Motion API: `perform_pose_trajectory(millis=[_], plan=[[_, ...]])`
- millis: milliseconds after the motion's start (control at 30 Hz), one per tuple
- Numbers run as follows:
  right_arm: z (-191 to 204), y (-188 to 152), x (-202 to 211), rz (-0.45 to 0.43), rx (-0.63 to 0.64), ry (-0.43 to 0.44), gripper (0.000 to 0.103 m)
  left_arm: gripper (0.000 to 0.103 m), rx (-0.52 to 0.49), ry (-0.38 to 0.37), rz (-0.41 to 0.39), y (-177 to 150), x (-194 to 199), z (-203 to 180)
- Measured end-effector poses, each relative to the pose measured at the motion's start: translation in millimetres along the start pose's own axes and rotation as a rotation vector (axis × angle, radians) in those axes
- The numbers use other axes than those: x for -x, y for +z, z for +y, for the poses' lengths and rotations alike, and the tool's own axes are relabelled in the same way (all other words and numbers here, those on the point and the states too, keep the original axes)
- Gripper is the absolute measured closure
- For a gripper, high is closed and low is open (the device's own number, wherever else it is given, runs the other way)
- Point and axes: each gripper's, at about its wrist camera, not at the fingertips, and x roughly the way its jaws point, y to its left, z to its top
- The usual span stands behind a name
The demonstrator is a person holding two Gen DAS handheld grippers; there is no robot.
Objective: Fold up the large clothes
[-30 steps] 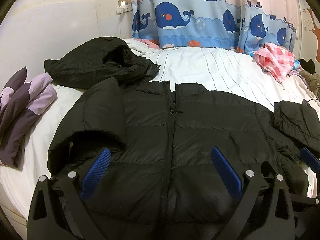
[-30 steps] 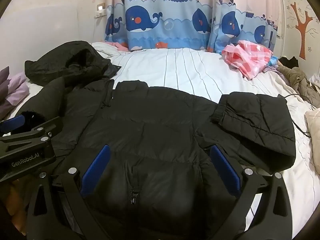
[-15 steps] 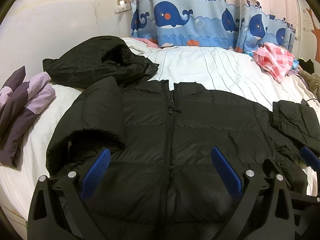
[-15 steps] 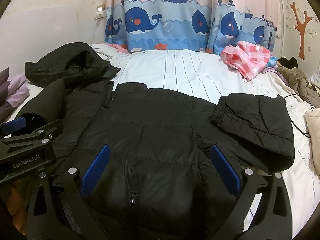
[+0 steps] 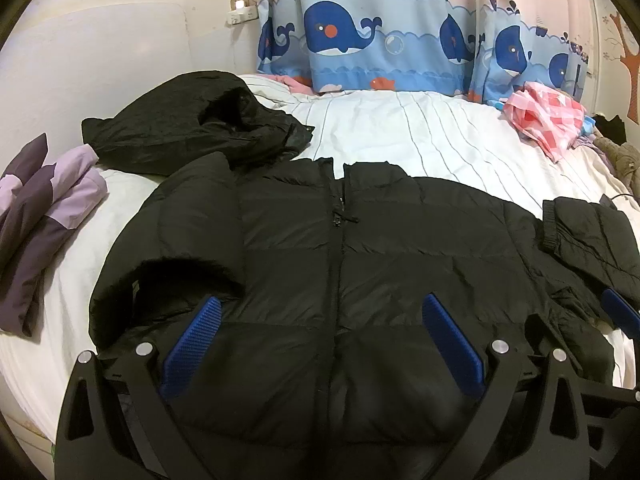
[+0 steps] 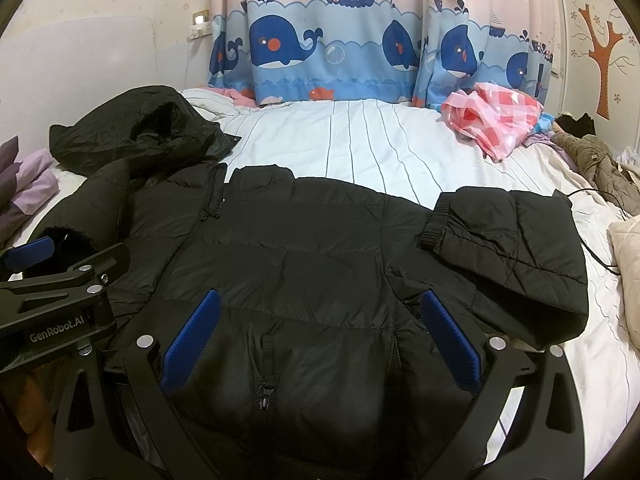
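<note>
- The bed [image 5: 420, 136] with the striped white sheet stretches away in front of both claws.
- The black puffer jacket [image 5: 360, 264] lies flat on it, front up, directly ahead of and under both claws; its zipper line runs away from them, hem nearest.
- Both sleeves are folded inward: the right sleeve [image 6: 508, 248] is nearer the right claw, the left sleeve [image 5: 180, 236] nearer the left.
- The left claw [image 5: 320, 344] is wide open and holds nothing.
- The right claw [image 6: 320, 340] is likewise wide open and empty.

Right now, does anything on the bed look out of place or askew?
The jacket lies flat and zipped, but its sleeves are uneven: one is bunched near the left gripper, and the other sleeve is already folded in.
</note>
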Motion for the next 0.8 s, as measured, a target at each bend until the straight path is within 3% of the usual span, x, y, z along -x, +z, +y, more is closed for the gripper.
perform_pose_trajectory(millis=[800], plan=[[-2.0, 0.6, -0.6, 0.027, -0.017, 0.011, 0.006, 0.006, 0.001, 0.001, 0.001, 2.1, -0.1, 0.8]])
